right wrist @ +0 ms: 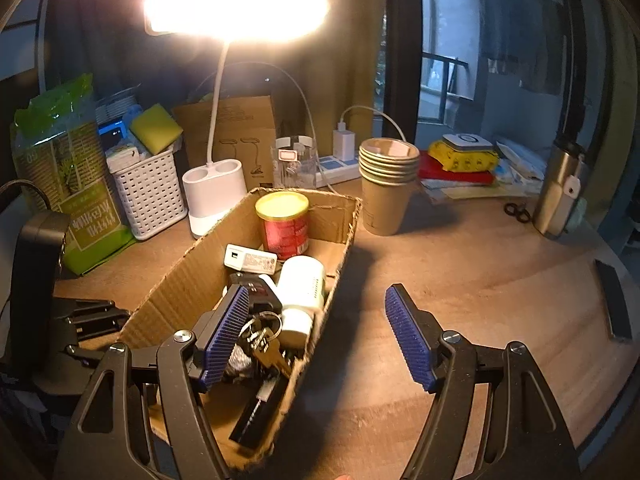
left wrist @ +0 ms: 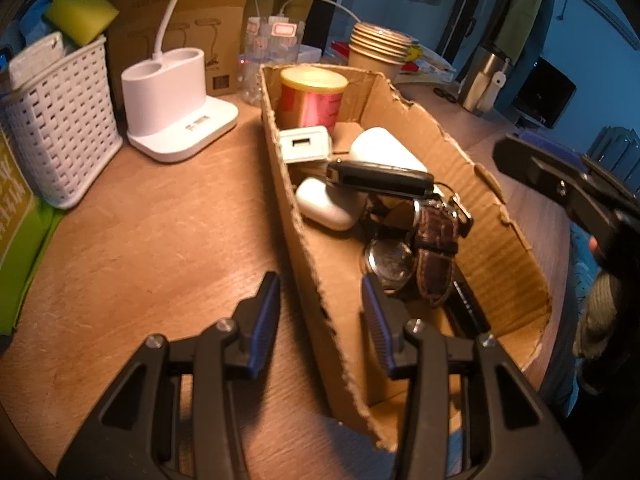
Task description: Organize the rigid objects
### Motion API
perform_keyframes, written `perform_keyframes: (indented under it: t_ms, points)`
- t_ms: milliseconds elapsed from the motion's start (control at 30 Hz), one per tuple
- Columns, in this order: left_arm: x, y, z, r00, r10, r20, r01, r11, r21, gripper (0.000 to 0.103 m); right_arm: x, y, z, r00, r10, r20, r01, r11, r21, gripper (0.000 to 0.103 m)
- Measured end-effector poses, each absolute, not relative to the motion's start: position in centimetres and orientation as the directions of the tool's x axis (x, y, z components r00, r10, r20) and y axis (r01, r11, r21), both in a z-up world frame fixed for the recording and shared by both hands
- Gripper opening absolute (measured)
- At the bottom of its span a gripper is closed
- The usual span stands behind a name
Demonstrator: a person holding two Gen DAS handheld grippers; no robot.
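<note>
An open cardboard box (left wrist: 508, 248) sits on the wooden desk and also shows in the right wrist view (right wrist: 168, 280). It holds a red can (left wrist: 310, 100), a white charger (left wrist: 304, 145), a white earbud case (left wrist: 328, 202), a black car key (left wrist: 380, 176), a brown-strap watch (left wrist: 434, 252), keys (right wrist: 264, 344) and a white bottle (right wrist: 300, 284). My left gripper (left wrist: 322, 316) is open, its jaws astride the box's left wall. My right gripper (right wrist: 316, 336) is open, its jaws astride the box's right wall. Both are empty.
A white lamp base (left wrist: 172, 92), a white basket (left wrist: 60, 128) and a green packet (right wrist: 68, 184) stand left of the box. Stacked paper cups (right wrist: 386, 184), a steel flask (right wrist: 558, 192), scissors (right wrist: 518, 212) and a black strip (right wrist: 614, 300) lie to the right.
</note>
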State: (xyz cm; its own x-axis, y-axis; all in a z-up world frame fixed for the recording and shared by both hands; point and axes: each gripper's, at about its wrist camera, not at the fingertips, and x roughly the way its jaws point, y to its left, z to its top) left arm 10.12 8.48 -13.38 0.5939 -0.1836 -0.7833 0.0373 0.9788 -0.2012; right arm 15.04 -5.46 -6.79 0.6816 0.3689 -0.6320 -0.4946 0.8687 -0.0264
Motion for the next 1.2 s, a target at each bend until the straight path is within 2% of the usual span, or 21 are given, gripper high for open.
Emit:
perform_keyframes:
  t_ms: [267, 667, 867, 933, 1067, 1200]
  points:
    - [8.5, 8.0, -12.2, 0.642, -0.135, -0.755, 0.019, 0.987, -0.160, 0.044, 14.4, -6.4, -6.4, 0.690, 0.364, -0.626, -0.475, 0.880, -0.012, 0.074]
    - [5.7, 7.0, -8.1, 0.748, -0.082, -0.659, 0.006, 0.993, -0.116, 0.046, 12.3, -8.1, -4.2, 0.735, 0.362, -0.574, -0.454, 0.891, -0.020, 0.074]
    - [4.2, 6.8, -5.5, 0.812, -0.049, -0.581, -0.022, 0.993, -0.115, 0.057, 10.7, -9.1, -2.3, 0.781, 0.341, -0.524, -0.429, 0.902, -0.052, 0.074]
    - [3.8, 6.4, -4.8, 0.827, -0.048, -0.560, -0.018, 0.994, -0.112, 0.071, 10.2, -9.6, -1.6, 0.795, 0.336, -0.505, -0.420, 0.906, -0.059, 0.074]
    - [2.4, 5.1, -3.1, 0.871, 0.011, -0.491, -0.035, 0.999, -0.040, 0.075, 9.1, -10.4, -0.3, 0.826, 0.312, -0.469, -0.393, 0.916, -0.083, 0.074]
    - [1.5, 4.4, -1.7, 0.894, 0.017, -0.448, -0.029, 0.999, -0.021, 0.083, 7.6, -11.7, 1.4, 0.857, 0.300, -0.419, -0.368, 0.926, -0.089, 0.074]
